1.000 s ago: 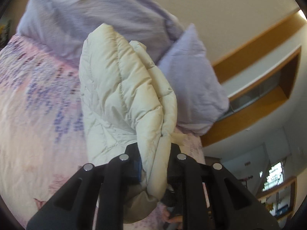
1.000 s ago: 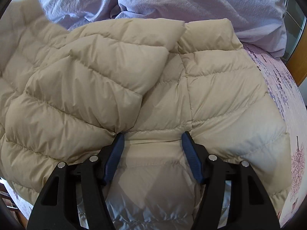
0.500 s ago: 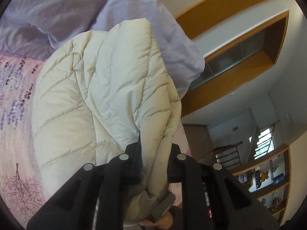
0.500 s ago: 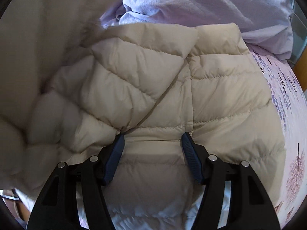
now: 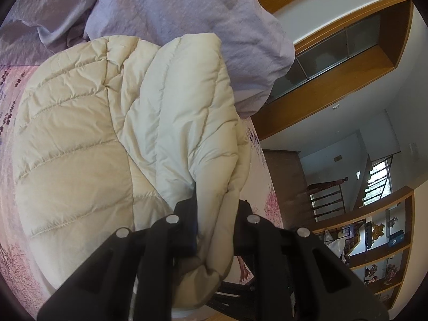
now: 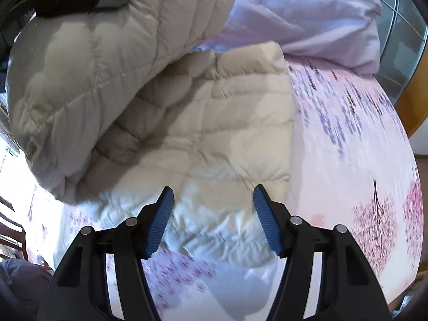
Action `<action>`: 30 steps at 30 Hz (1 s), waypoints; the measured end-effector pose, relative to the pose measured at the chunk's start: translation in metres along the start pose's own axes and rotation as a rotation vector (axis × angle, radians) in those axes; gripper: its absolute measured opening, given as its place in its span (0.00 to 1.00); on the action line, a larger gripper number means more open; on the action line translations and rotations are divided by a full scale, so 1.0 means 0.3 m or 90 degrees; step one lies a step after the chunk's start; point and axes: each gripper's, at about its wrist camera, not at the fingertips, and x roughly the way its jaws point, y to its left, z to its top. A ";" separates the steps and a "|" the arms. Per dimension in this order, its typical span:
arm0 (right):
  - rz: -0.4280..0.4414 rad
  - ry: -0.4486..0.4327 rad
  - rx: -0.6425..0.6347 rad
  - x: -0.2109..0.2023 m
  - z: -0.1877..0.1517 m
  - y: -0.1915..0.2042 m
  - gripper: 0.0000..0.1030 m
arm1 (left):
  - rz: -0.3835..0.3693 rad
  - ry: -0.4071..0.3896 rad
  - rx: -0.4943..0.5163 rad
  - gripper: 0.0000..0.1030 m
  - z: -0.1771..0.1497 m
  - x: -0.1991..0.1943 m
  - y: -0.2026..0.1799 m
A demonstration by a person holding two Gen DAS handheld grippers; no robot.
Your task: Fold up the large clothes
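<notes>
A cream quilted puffer jacket (image 5: pixel 80 139) lies on a bed with a pink blossom-print sheet (image 6: pixel 361 139). My left gripper (image 5: pixel 215 208) is shut on a thick fold of the jacket's edge and holds it lifted over the rest. In the right wrist view the lifted flap (image 6: pixel 93 61) hangs at upper left with the left gripper's black body on it, above the flat part of the jacket (image 6: pixel 214 139). My right gripper (image 6: pixel 214 203) is open and empty, above the jacket's near edge.
A lilac duvet (image 5: pixel 174 8) is bunched at the head of the bed, also in the right wrist view (image 6: pixel 307 8). Wooden wall shelving (image 5: pixel 347 61) and a stair railing (image 5: pixel 326 195) stand beyond the bed's right side.
My left gripper has carried the held jacket flap up and over the jacket body. My right gripper has pulled back off the jacket, jaws still open.
</notes>
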 end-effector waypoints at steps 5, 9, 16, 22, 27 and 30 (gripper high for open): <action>-0.001 -0.001 0.009 0.003 -0.022 -0.002 0.62 | 0.006 0.023 0.015 0.16 -0.015 0.070 -0.044; 0.005 -0.004 0.021 0.004 -0.022 -0.017 0.62 | 0.025 0.040 0.027 0.17 -0.036 0.125 -0.073; -0.003 -0.015 0.029 -0.009 -0.025 -0.038 0.62 | 0.060 0.041 0.049 0.37 -0.030 0.134 -0.119; -0.034 -0.032 0.069 -0.030 -0.010 -0.117 0.62 | 0.128 -0.023 0.090 0.63 0.023 0.022 -0.124; -0.064 -0.052 0.097 -0.072 0.017 -0.185 0.62 | 0.255 -0.058 0.071 0.64 0.069 -0.042 0.023; -0.073 -0.064 0.109 -0.098 0.038 -0.217 0.62 | 0.332 -0.070 0.046 0.64 0.077 -0.075 0.137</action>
